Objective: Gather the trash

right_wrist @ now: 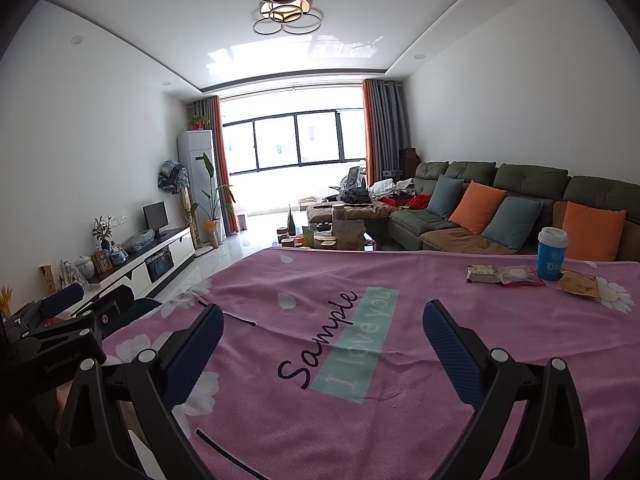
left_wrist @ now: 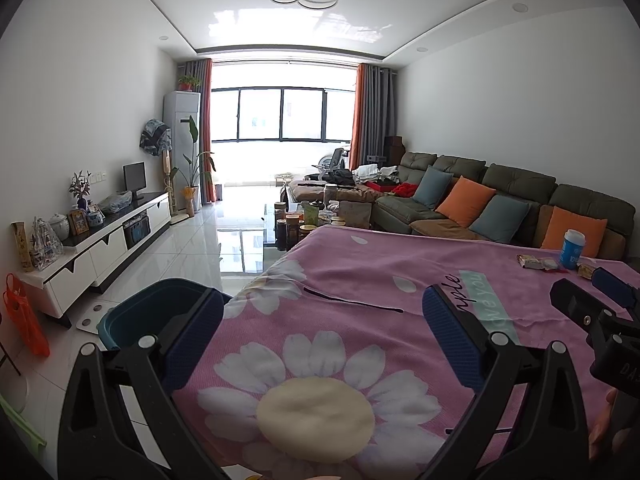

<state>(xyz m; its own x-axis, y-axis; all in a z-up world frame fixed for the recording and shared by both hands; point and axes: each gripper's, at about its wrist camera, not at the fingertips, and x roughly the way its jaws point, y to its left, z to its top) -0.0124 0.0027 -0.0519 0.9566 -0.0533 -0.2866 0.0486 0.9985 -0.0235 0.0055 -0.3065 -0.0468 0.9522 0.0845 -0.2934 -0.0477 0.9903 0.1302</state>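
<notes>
Pink cloth (right_wrist: 360,420) under both wide-open grippers, left (left_wrist: 324,320), right (right_wrist: 324,332); wrappers (right_wrist: 504,275), cup (right_wrist: 551,254) far corner

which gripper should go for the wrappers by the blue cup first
Right, probably. The right gripper is open and empty, and the wrappers beside the blue cup lie on its side of the pink cloth. The left gripper is nearer the dark bin.
</notes>
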